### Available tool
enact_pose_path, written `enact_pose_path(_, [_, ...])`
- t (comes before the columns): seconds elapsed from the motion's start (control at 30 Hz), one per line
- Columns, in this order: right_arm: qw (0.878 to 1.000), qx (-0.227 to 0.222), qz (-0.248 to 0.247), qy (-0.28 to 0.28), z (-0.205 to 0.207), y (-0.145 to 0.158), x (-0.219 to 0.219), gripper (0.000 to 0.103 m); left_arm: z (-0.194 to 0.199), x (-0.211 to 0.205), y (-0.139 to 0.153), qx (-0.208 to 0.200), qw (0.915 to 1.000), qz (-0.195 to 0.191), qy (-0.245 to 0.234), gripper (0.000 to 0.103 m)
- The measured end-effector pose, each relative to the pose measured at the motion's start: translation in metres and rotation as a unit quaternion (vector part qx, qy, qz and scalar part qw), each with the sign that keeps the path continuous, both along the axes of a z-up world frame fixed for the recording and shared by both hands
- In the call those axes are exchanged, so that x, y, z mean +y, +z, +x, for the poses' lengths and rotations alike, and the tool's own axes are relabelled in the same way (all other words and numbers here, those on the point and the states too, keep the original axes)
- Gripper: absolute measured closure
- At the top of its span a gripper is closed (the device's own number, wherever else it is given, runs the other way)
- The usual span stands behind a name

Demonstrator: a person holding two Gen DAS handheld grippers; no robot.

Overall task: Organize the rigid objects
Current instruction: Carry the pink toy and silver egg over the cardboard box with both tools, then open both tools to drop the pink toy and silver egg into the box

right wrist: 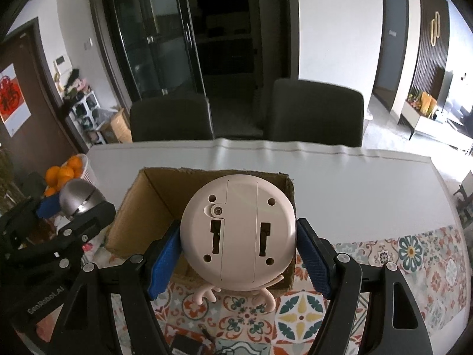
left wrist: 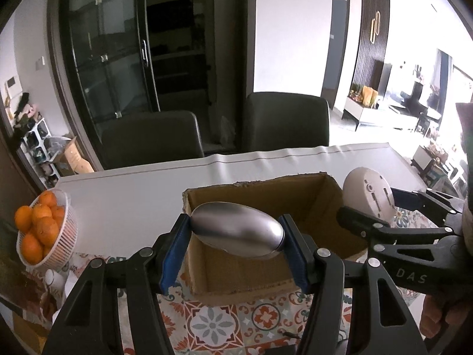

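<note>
Left wrist: L gripper (left wrist: 236,239) clamps metal egg (left wrist: 238,229), long axis across jaws, hanging over box (left wrist: 257,195) near edge. R gripper (right wrist: 238,254) clenched on pink clock (right wrist: 238,230), also above box, at its right side. Box on tiled mat (right wrist: 414,254), white table (left wrist: 133,189), dining room w/ chairs (left wrist: 153,139).

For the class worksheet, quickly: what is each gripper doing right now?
Left gripper: closed on the silver egg-shaped object, above the cardboard box.
Right gripper: closed on the round pink gadget.
</note>
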State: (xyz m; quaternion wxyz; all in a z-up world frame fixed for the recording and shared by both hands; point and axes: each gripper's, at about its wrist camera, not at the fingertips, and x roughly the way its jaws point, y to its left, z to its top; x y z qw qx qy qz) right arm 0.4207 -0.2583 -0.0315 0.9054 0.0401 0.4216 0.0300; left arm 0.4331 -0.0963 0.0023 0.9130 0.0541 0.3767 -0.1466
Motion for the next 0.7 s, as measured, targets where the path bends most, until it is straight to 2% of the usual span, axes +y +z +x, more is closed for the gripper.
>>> enact_pose_path(0.27, [0.998,0.053,-0.01,0.023,0.033,-0.022,0.002,0.028,0.033,-0.007,-0.021,0.053,0.9981,0.029,-0.01,0.043])
enact_pose_path(0.47, [0.995,0.092,-0.015,0.031,0.049,-0.044,0.005,0.028,0.043,-0.01,-0.045,0.087,0.9949,0.05,-0.01,0.043])
enact_pose_path(0.7, [0.992,0.119,-0.017,0.035,0.054,-0.064,0.004,0.028,0.05,-0.009,-0.063,0.117,0.9917,0.053,-0.003,0.043])
